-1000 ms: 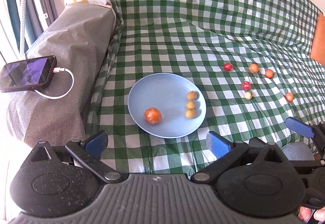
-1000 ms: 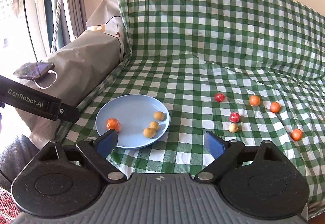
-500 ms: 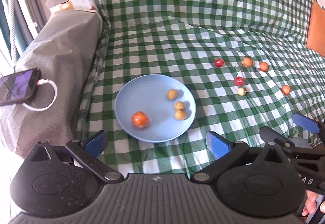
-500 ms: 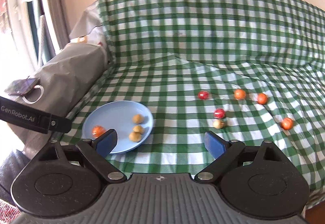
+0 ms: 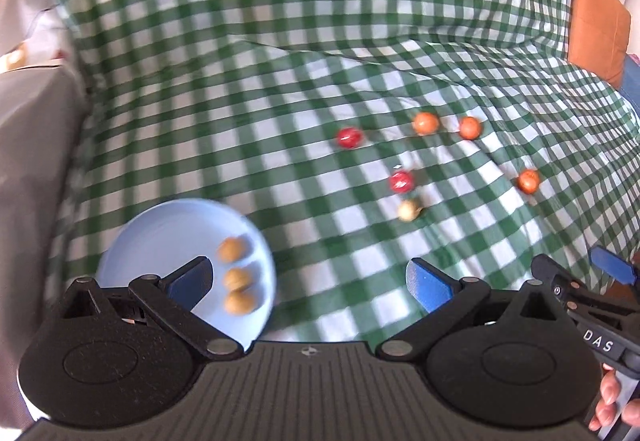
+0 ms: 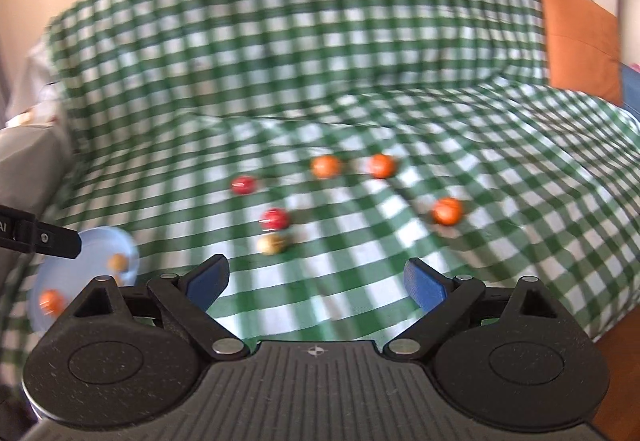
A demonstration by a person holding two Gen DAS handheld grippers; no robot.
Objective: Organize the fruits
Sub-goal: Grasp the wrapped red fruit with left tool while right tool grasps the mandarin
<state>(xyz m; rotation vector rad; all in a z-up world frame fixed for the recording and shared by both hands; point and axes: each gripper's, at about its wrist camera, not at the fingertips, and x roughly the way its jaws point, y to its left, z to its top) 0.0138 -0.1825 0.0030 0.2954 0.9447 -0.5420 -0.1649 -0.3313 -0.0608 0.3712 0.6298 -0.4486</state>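
A light blue plate (image 5: 160, 233) lies on the green checked cloth at lower left, holding three tan fruits (image 5: 231, 250) in the left wrist view. In the right wrist view the plate (image 6: 100, 241) also shows an orange fruit (image 6: 51, 300). Loose on the cloth lie two red fruits (image 5: 349, 137) (image 5: 401, 180), a tan fruit (image 5: 409, 210) and three orange fruits (image 5: 425, 122). My left gripper (image 5: 308, 281) is open and empty, just right of the plate. My right gripper (image 6: 316, 279) is open and empty, short of the tan fruit (image 6: 273, 243) and a red fruit (image 6: 274, 218).
An orange cushion (image 5: 596, 29) stands at the far right. A grey covered armrest (image 5: 28, 145) rises on the left. The cloth-covered backrest (image 6: 280, 53) closes the far side. The right gripper's body (image 5: 592, 297) and a hand (image 5: 612, 405) show at the left view's lower right.
Both views have swung right. The plate has slid toward the lower left and the loose fruits toward the centre. The phone has left view. Both grippers stay open.
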